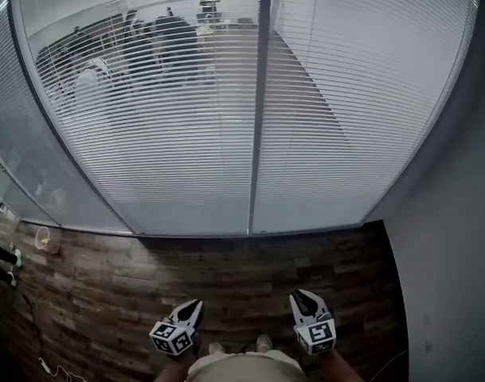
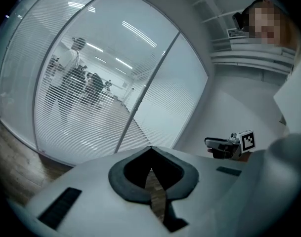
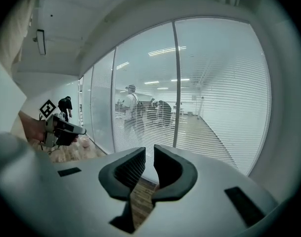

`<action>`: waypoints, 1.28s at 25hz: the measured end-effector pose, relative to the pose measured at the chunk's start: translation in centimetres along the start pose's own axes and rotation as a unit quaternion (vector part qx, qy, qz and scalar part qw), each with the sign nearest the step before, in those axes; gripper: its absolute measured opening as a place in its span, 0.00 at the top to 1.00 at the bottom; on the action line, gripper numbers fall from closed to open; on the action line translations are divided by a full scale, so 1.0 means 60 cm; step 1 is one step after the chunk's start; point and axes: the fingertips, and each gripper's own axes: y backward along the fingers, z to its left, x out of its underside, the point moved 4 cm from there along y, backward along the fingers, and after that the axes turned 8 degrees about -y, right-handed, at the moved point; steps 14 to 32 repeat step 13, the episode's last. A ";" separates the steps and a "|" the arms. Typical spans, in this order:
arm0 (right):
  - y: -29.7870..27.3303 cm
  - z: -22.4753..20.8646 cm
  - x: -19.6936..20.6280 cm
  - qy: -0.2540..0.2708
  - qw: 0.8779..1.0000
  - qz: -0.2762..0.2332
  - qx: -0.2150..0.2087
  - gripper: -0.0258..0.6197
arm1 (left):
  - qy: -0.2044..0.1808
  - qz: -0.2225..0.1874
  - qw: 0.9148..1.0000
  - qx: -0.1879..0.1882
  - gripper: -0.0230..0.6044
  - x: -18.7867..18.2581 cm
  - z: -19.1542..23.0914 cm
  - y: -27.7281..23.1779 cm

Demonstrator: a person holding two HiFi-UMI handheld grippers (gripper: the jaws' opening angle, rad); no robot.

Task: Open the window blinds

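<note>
White slatted blinds (image 1: 162, 142) hang behind a glass wall, split by a dark upright mullion (image 1: 258, 118); a second blind panel (image 1: 353, 110) is to its right. Their slats are tilted enough that people and desks show through. Both grippers are low, well back from the glass. My left gripper (image 1: 196, 302) (image 2: 150, 154) is shut, tips touching, with nothing in it. My right gripper (image 1: 304, 294) (image 3: 149, 154) has its jaws a narrow gap apart, nothing between them. The left gripper (image 3: 61, 127) and the right gripper (image 2: 229, 146) each show in the other's view.
Dark wood floor (image 1: 226, 269) runs from my feet to the glass. A grey wall (image 1: 449, 253) closes the right side. A small pale cup-like object (image 1: 43, 237) sits by the glass at left, and a cable (image 1: 51, 364) lies on the floor.
</note>
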 end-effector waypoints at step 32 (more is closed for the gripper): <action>0.032 -0.036 0.005 -0.014 1.000 -0.020 0.002 0.89 | 0.001 0.008 1.000 0.008 0.94 0.018 -0.055 -0.033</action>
